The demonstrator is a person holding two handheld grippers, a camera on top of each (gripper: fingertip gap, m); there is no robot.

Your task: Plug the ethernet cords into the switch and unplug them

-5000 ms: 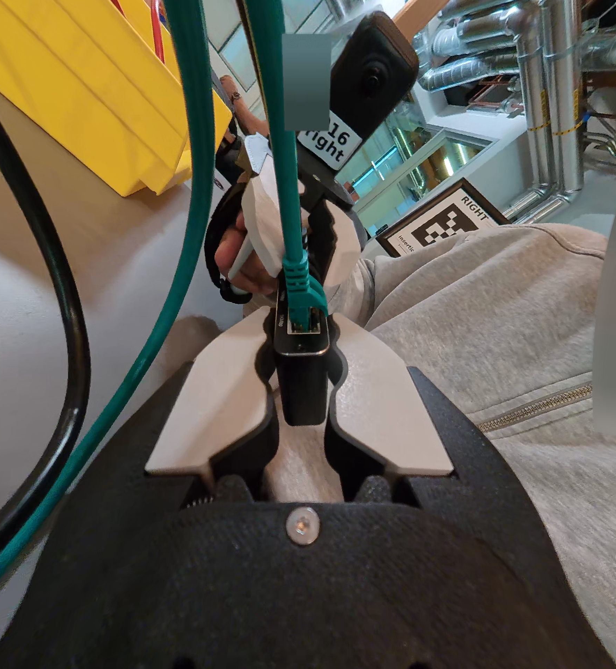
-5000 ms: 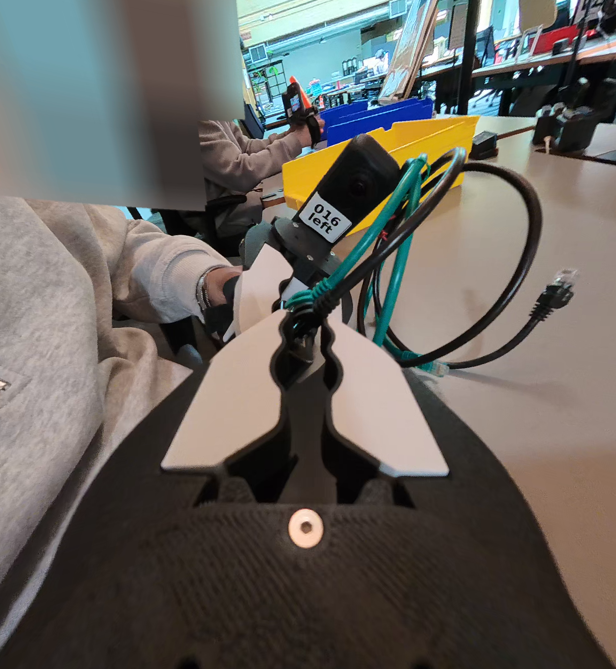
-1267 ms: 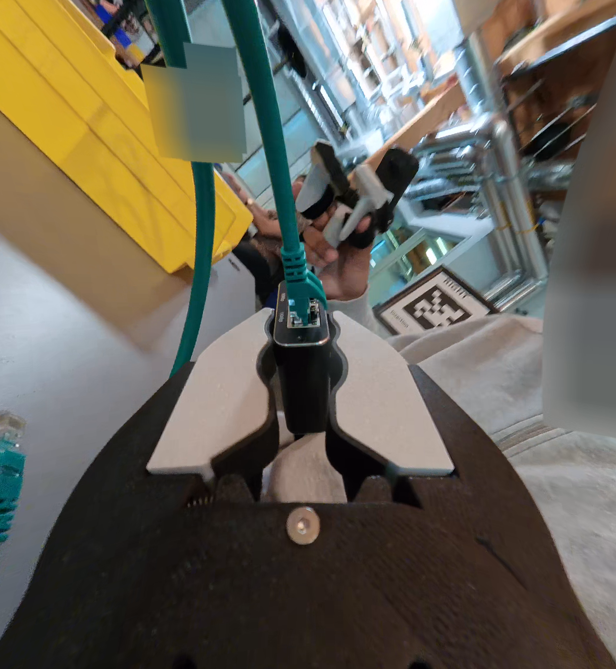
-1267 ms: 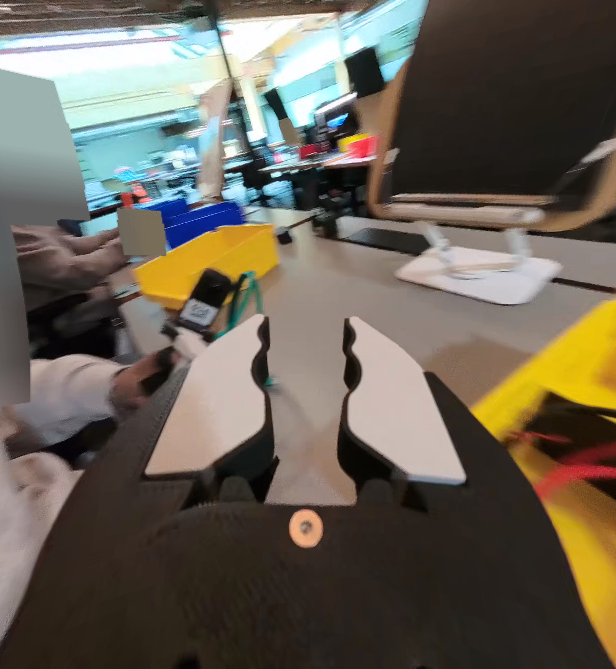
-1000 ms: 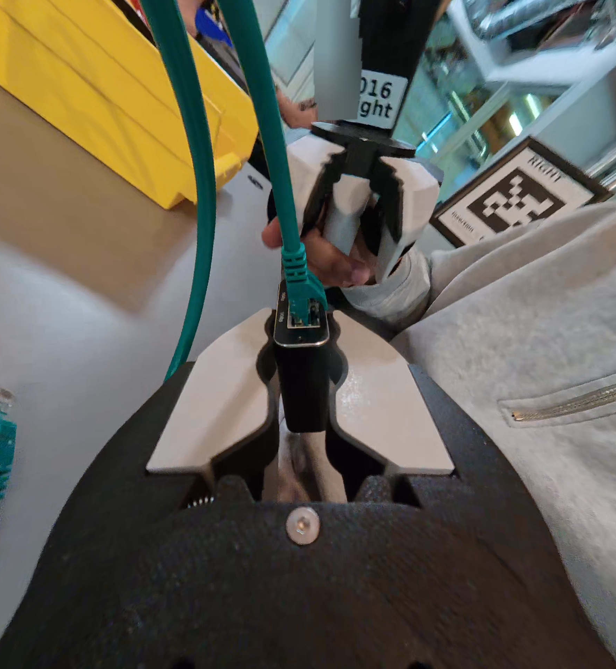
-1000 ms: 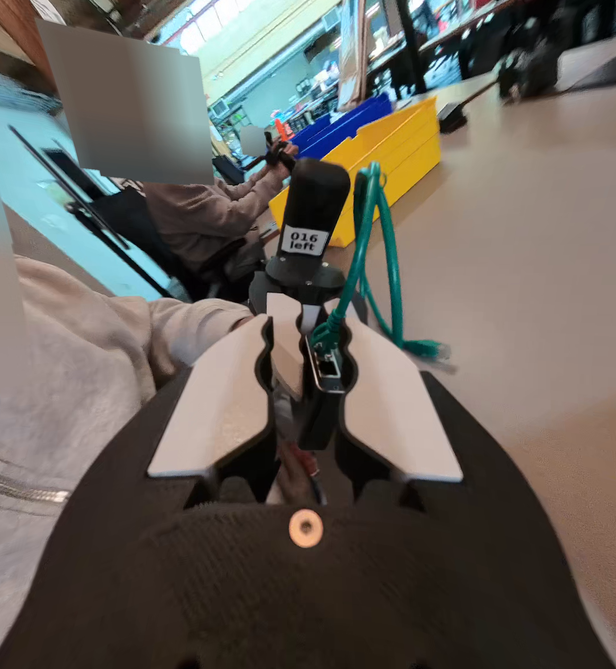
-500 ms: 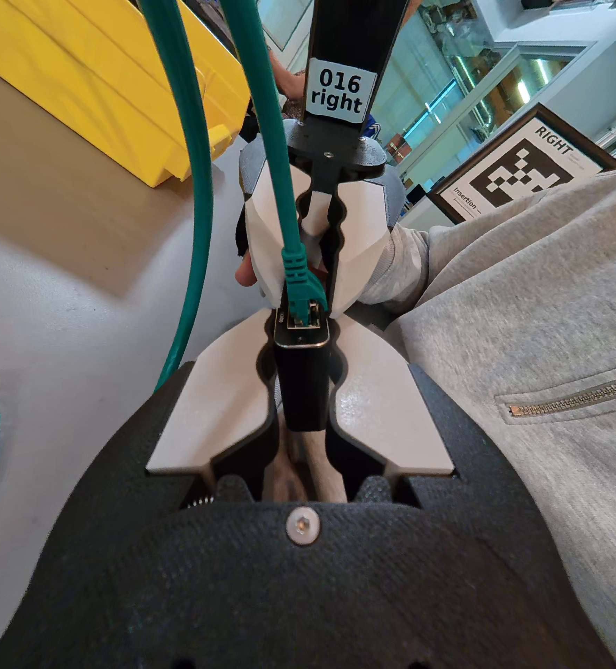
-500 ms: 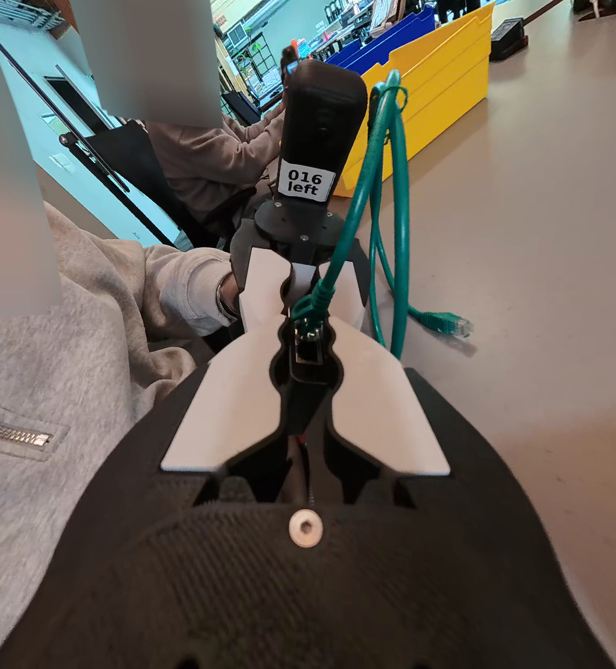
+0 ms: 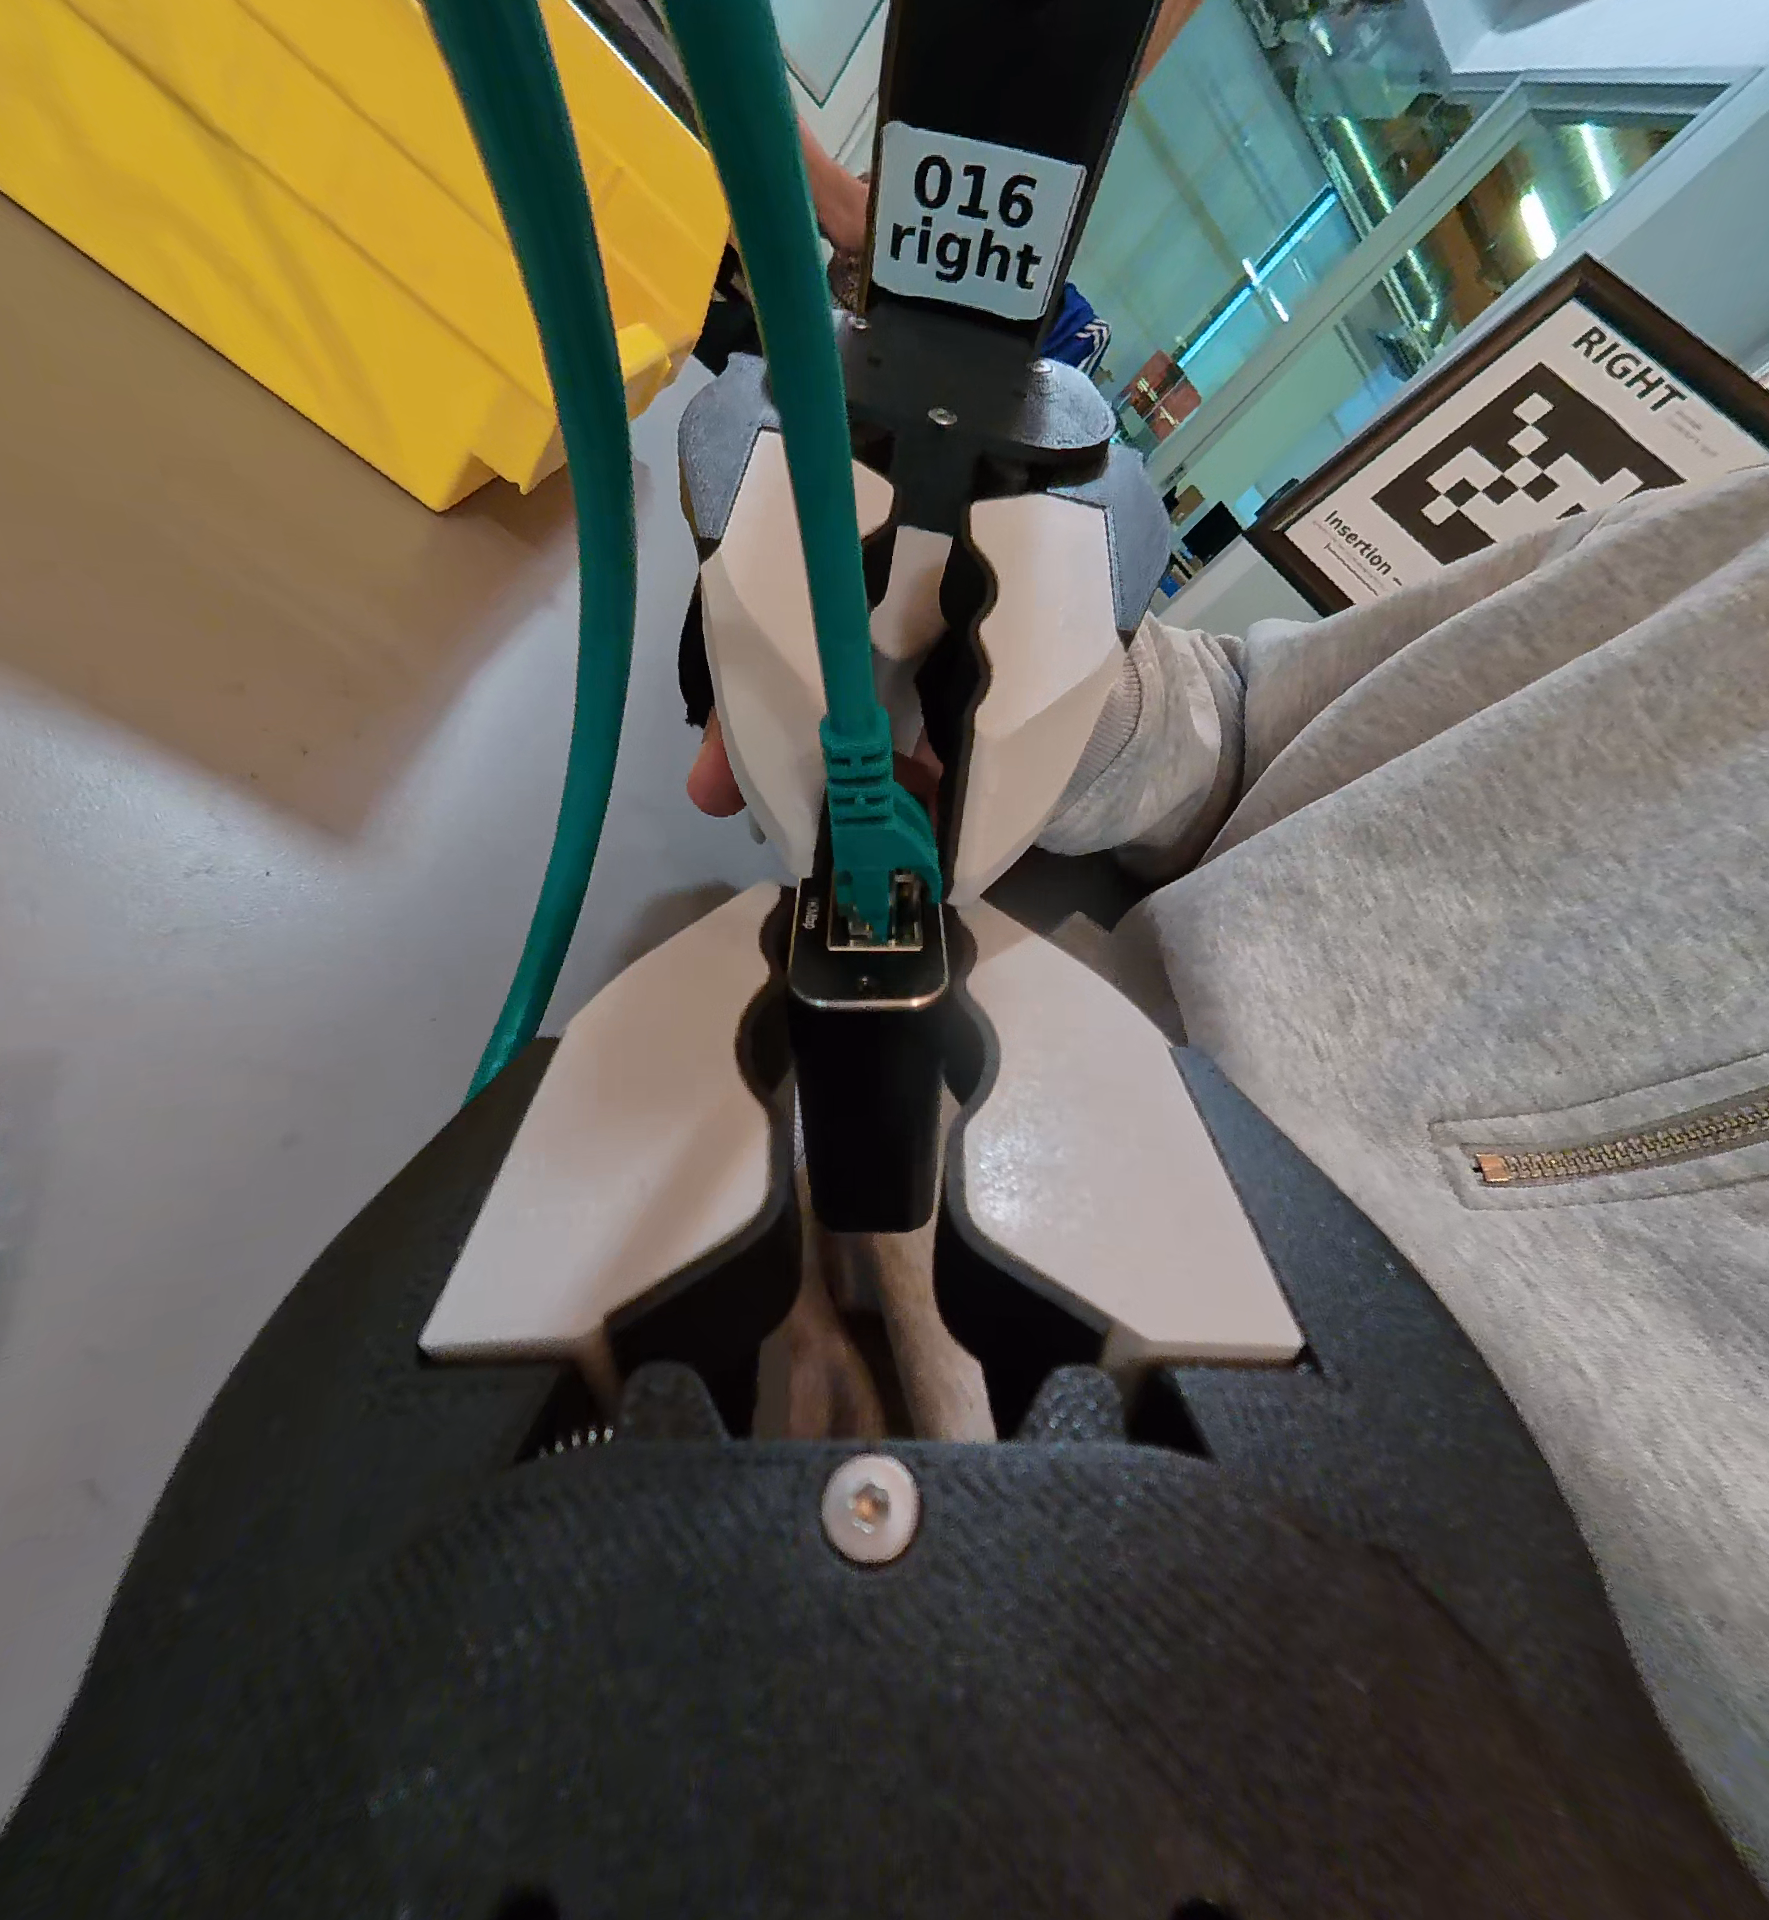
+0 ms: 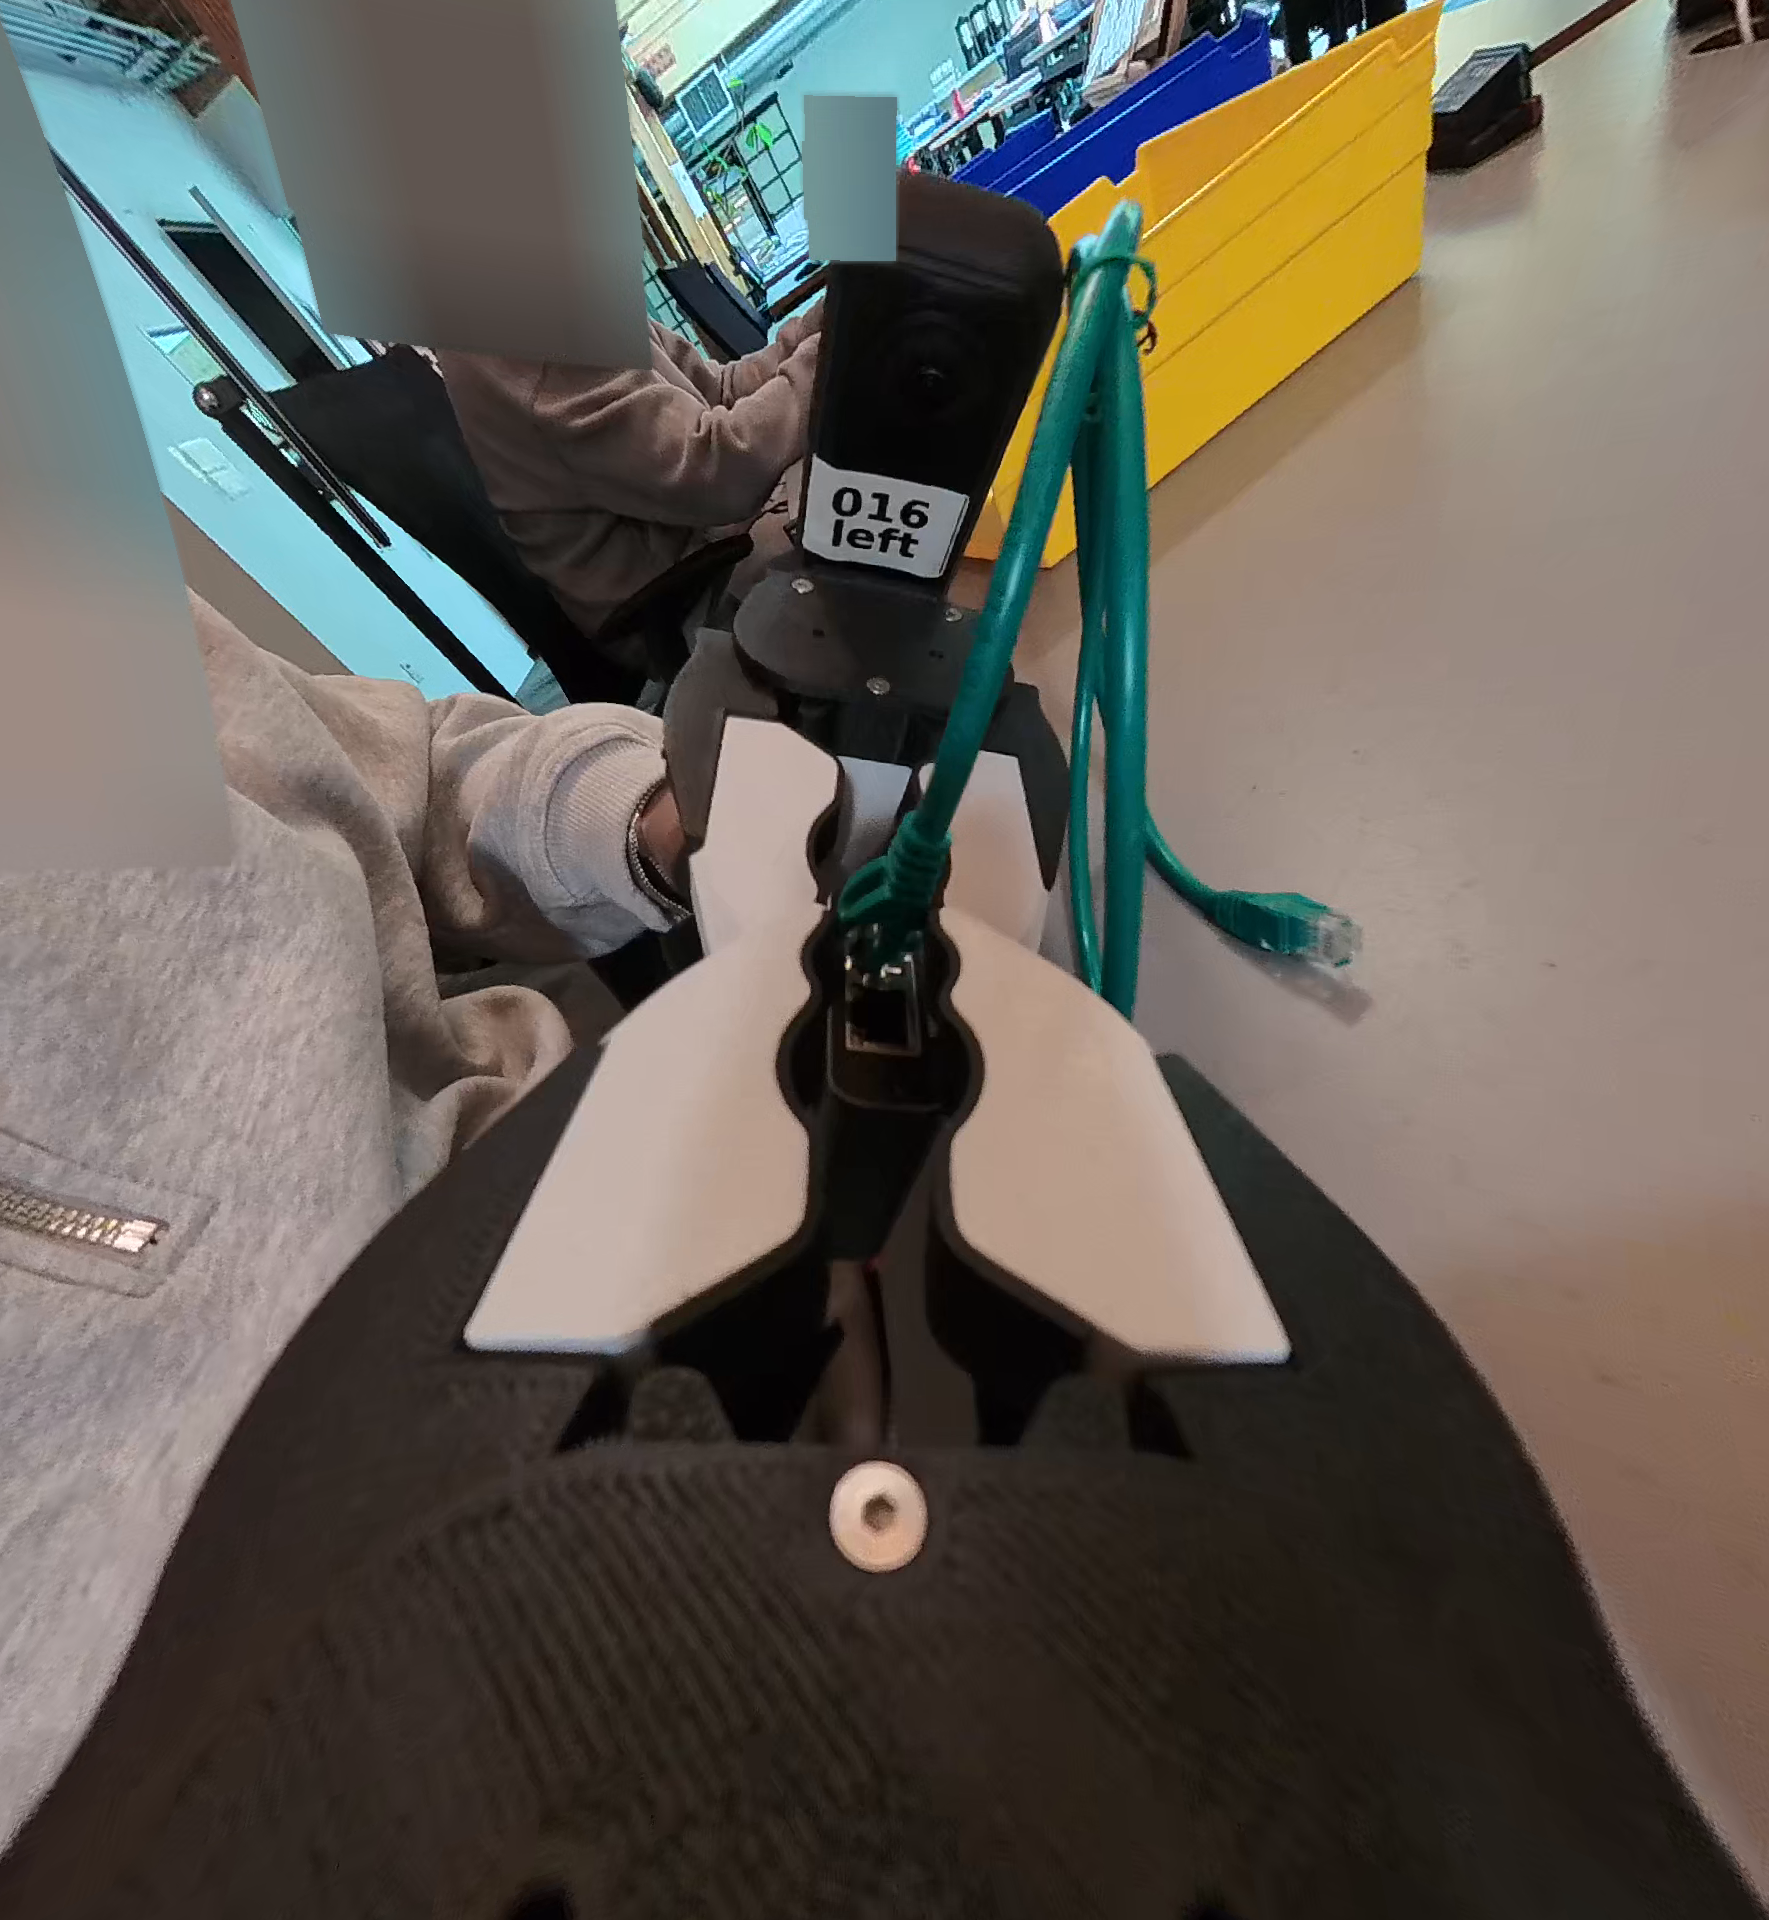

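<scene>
While the grey table (image 10: 1482, 727) lies bare on the outer side, the yellow bin (image 9: 267, 239) stands well apart at its far edge. The left gripper (image 9: 867, 987) jaws pinch the small black switch (image 9: 867, 1101), held above the table. The right gripper (image 10: 885, 997) jaws close on the same switch from the opposite end. A green ethernet cord (image 9: 807, 416) is plugged into one port; its free plug (image 10: 1285, 920) rests on the table.
</scene>
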